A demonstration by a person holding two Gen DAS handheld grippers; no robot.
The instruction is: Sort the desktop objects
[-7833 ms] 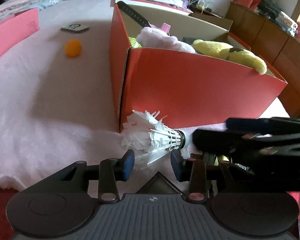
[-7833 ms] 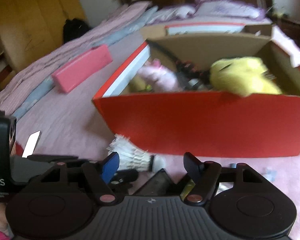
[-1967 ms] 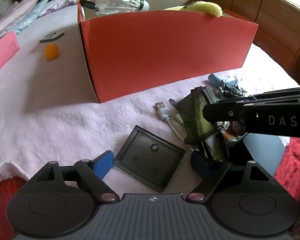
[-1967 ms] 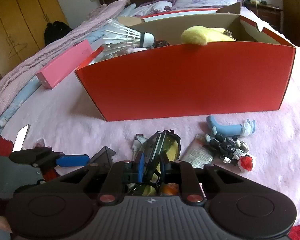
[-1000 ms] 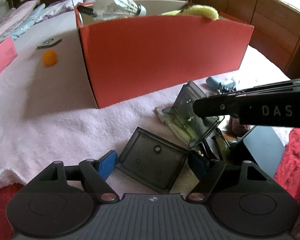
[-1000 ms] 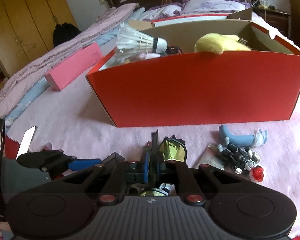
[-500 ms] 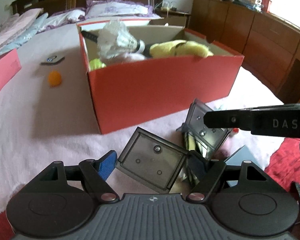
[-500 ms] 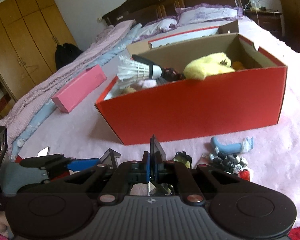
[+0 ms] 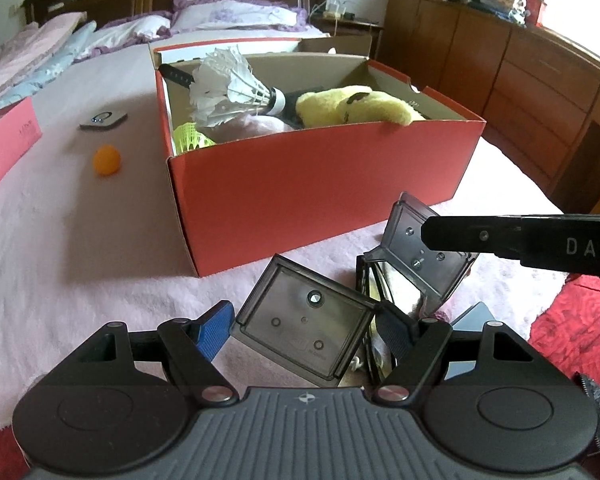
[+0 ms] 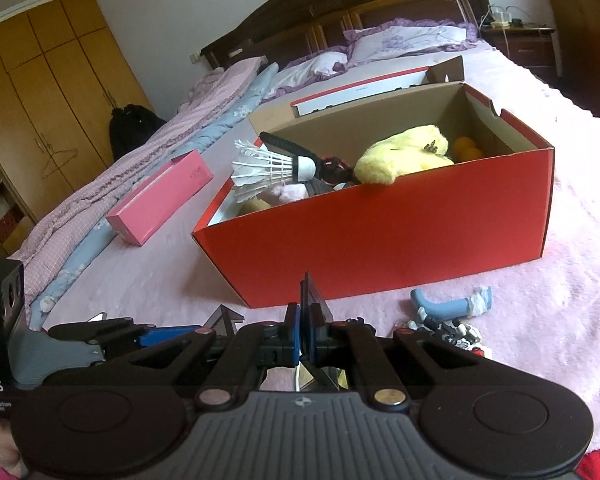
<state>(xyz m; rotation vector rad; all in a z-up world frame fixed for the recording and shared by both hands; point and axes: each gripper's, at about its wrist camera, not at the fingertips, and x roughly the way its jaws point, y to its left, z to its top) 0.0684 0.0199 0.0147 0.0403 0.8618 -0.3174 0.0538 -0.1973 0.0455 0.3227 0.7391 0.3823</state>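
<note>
Right gripper (image 10: 301,344) clamped on edge of smoky plastic case (image 9: 424,256), lifted above pink blanket (image 9: 80,240), in front of red box (image 9: 320,184). Left gripper (image 9: 300,328) spread, flanking hinged lid (image 9: 304,320). Case rigid, light, slick, likely brittle at hinge; thin wall best hold. Bedroom: bed, wooden wardrobe (image 10: 40,100).

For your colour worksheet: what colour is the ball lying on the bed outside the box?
Orange; the ball shows best in the left wrist view.
</note>
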